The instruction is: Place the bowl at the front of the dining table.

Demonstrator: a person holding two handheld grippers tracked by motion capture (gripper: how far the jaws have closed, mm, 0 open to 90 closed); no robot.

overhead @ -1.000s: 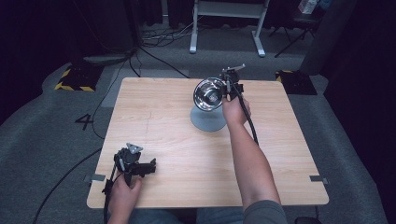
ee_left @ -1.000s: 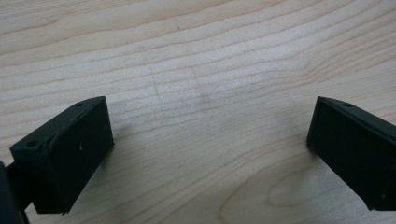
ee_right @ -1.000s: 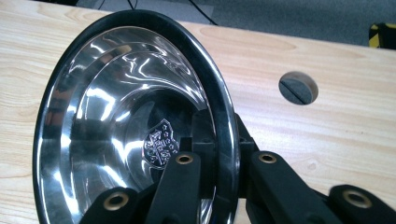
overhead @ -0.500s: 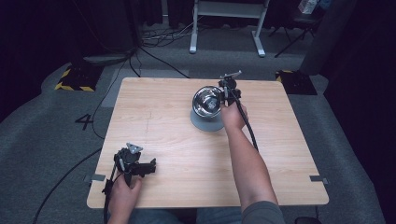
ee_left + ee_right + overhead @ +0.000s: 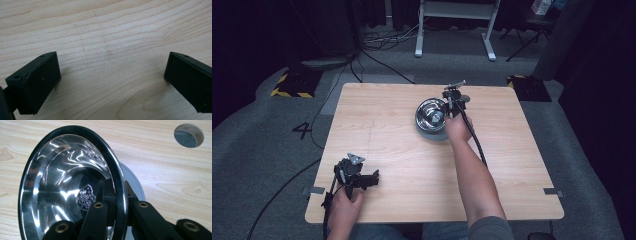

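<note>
Right tool [image 5: 451, 101] clenched on the rim of a shiny steel bowl [image 5: 431, 115], one jaw inside, one outside. Bowl tilted, held at the far right-centre of the worktop [image 5: 387, 130], over a grey round plate [image 5: 432, 134] lying flat there. Crest stamp visible in the bowl's bottom [image 5: 86, 198]. Round hole in the worktop [image 5: 188, 135] beyond the bowl. Left tool [image 5: 357, 174] released, jaws wide apart, nothing between, at near left, well apart from the bowl.
</note>
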